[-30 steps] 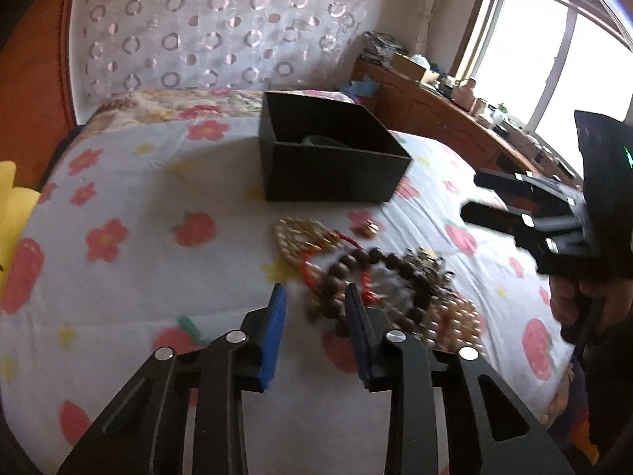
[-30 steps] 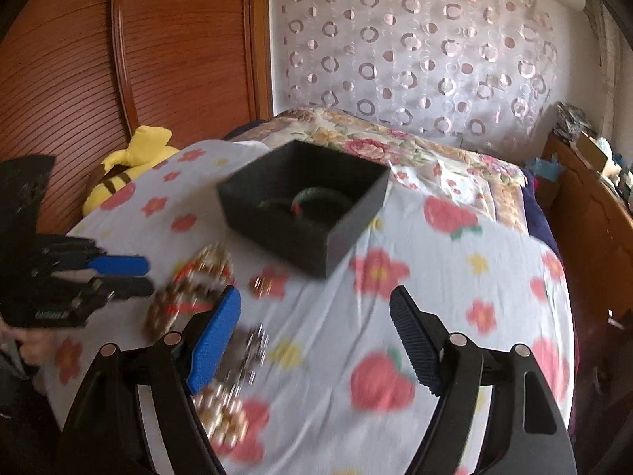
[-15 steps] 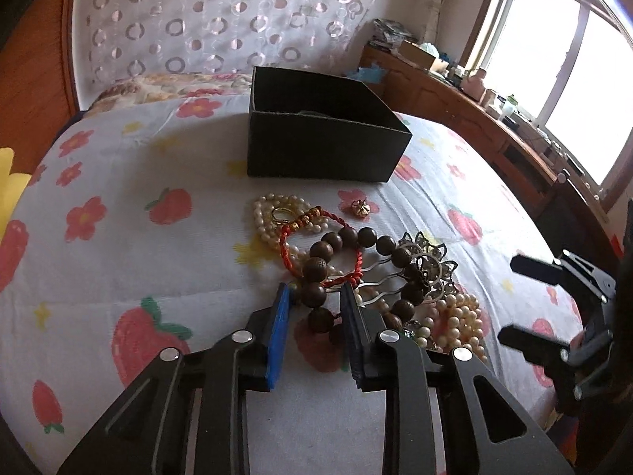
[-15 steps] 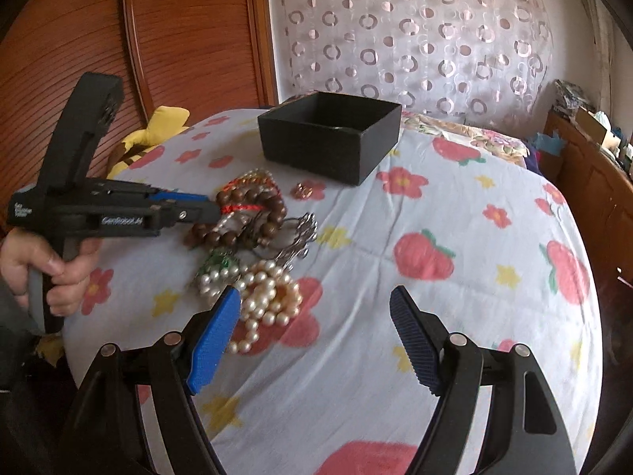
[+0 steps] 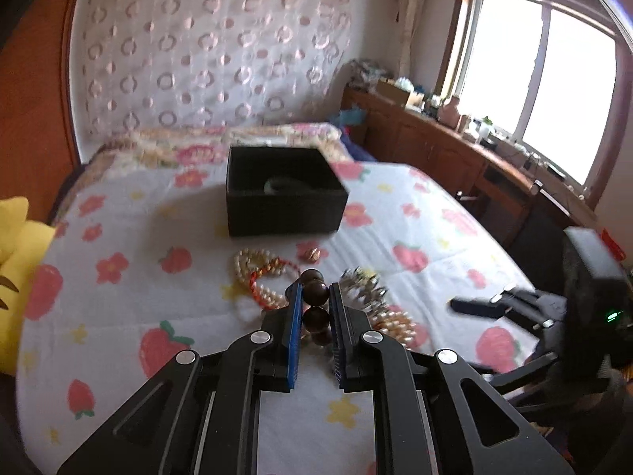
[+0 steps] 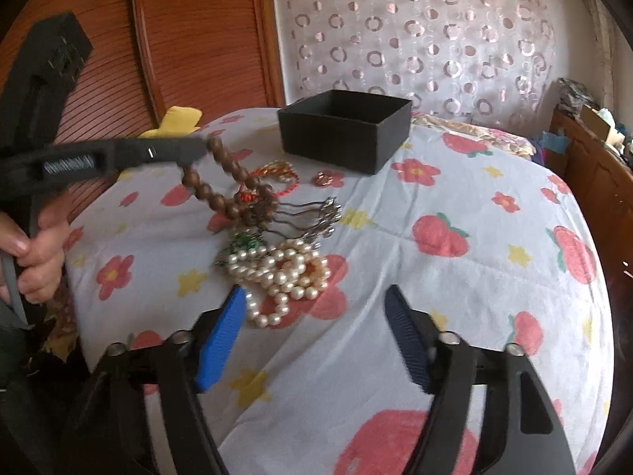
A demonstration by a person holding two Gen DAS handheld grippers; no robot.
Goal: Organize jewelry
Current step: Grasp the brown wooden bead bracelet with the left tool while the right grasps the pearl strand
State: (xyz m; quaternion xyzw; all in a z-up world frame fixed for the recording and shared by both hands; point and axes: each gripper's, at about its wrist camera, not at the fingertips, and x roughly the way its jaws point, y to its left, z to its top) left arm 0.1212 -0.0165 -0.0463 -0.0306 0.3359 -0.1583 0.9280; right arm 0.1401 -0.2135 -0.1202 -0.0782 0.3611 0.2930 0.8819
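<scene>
White lettering runs along the left gripper (image 6: pixel 198 150); too blurred to read

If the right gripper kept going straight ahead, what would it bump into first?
Probably the pearl necklace, piled just ahead of the open right gripper on the bedspread. Depth is hard to judge.

The black box (image 6: pixel 343 134) hides its contents in the right wrist view. A yellow toy (image 5: pixel 16 273) is cut off at the left edge. Items on the windowsill (image 5: pixel 510 144), upper right, are too small to tell.
</scene>
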